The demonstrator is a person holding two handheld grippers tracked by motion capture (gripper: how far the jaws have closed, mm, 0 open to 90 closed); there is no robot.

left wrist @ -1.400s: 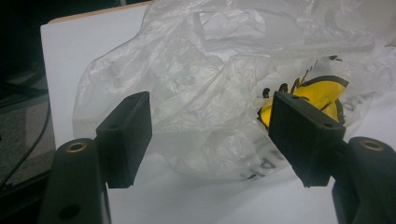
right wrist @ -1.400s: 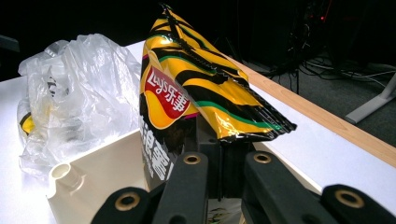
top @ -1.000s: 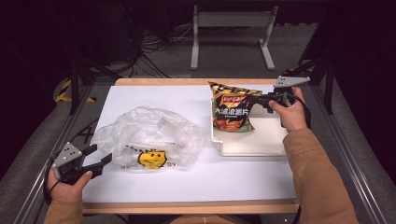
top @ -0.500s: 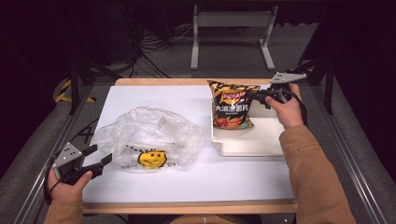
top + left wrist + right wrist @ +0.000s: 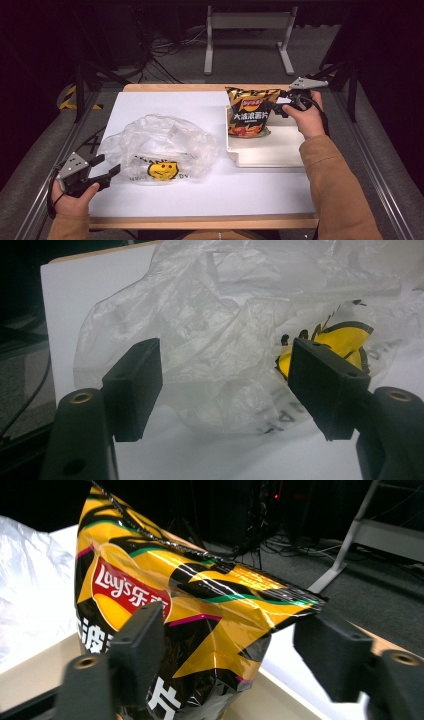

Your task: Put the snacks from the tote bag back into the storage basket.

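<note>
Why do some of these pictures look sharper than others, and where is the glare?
High view: soft, dark surroundings, bright white table cover. Right gripper view: glare streaks on the chip bag, near jaws blurred. Left gripper view: plastic bag sheen, jaws fairly crisp.

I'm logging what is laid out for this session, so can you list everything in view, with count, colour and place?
chip bag: one, yellow, black and red, upright at the far end of the white tray.
white tray: one, white, right half of the table.
plastic bag: one, clear with a yellow smiley print, crumpled on the left half of the table.
white sheet: one, white, covering the table top.
table: one, wooden edge showing, centre.
metal stand: one, light grey, on the floor behind the table.
cables: several, dark, on the floor behind the table.
left gripper: one, black, near left corner, jaws open, facing the plastic bag.
right gripper: one, black, at the chip bag's right edge; jaws have just been opening, bag edge between them, unpressed.
sleeves: two, tan, bottom edge.
</note>
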